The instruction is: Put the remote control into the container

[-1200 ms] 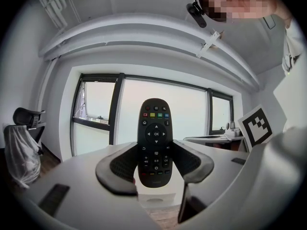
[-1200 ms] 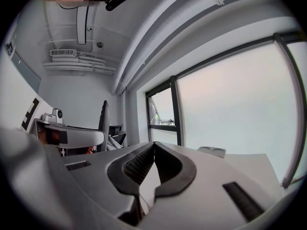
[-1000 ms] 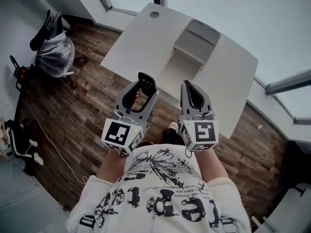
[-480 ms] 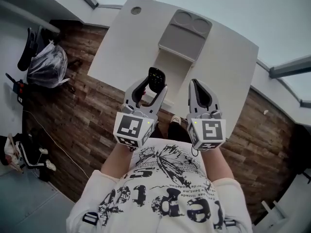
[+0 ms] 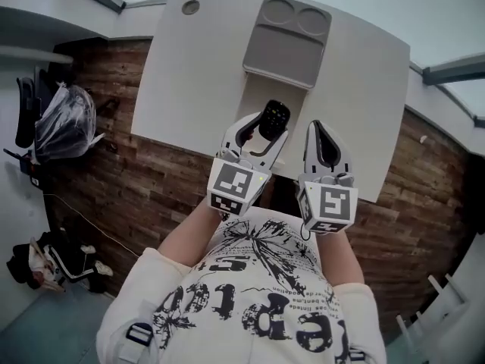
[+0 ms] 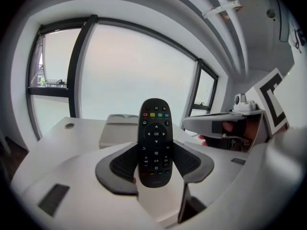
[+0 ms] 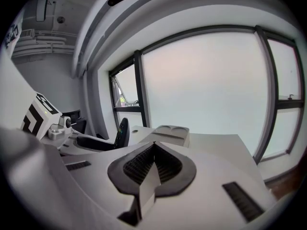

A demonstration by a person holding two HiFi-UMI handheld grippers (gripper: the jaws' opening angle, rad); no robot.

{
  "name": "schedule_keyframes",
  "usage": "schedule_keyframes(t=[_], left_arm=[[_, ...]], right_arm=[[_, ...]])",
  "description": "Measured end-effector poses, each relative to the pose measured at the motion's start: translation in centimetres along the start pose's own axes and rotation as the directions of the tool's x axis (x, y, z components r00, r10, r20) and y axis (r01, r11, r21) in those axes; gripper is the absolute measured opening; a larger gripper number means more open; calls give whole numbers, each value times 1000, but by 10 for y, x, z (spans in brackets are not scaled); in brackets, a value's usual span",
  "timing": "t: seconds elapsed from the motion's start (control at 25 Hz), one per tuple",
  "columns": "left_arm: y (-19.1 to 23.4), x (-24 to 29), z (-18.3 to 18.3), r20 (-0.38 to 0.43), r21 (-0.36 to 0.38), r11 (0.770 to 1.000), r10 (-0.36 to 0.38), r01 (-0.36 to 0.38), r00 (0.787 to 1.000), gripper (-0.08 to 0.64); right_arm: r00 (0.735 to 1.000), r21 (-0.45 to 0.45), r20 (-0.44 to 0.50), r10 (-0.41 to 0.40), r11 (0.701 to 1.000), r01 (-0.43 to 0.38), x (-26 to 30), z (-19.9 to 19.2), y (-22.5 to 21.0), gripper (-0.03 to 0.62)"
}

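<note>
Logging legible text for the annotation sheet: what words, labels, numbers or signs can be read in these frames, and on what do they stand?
"OK": centre button of the remote control, in the left gripper view.
Other remote buttons: small symbols and coloured keys, too small to read.
Shirt: large black lettering, too distorted to read.
Left hand-held gripper and right hand-held gripper: square marker patterns only, no text.

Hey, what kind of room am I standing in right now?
Probably an office or a similar workroom. There's a white desk with a cable hole in its corner, large dark-framed windows right behind it, and wood-plank flooring.
</note>
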State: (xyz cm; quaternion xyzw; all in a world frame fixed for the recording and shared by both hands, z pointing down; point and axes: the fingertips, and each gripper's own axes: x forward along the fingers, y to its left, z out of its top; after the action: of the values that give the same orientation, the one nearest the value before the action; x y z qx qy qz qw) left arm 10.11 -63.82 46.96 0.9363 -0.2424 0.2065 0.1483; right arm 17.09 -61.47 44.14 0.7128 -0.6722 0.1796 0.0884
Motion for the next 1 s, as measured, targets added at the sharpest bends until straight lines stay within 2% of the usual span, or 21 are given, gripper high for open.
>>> schedule_keyframes(t=[0.16, 0.4, 0.64, 0.84, 0.92, 1.0], left_arm=[[10, 17, -36, -104, -8, 1000, -27, 27, 994, 233], [29, 43, -88, -273, -99, 995, -53, 26, 961, 233], [43, 68, -115, -399, -86, 996, -22, -14, 917, 233], [44, 74, -138, -518, -116, 992, -23, -44, 855, 233], [46, 76, -143, -539, -123, 991, -23, -52, 842, 233], [47, 79, -143, -545, -127, 990, -22, -57, 838, 233]], right_arm=[[999, -8, -38, -39, 999, 38, 12, -17, 1, 5], [992, 22, -110, -62, 998, 65, 25, -44, -2, 5], [987, 40, -145, -68, 996, 75, 35, -60, -16, 5], [985, 39, -153, -79, 996, 86, 39, -60, -35, 5], [984, 46, -151, -93, 994, 101, 40, -59, -44, 5], [983, 54, -151, -104, 992, 114, 41, -60, -52, 5]])
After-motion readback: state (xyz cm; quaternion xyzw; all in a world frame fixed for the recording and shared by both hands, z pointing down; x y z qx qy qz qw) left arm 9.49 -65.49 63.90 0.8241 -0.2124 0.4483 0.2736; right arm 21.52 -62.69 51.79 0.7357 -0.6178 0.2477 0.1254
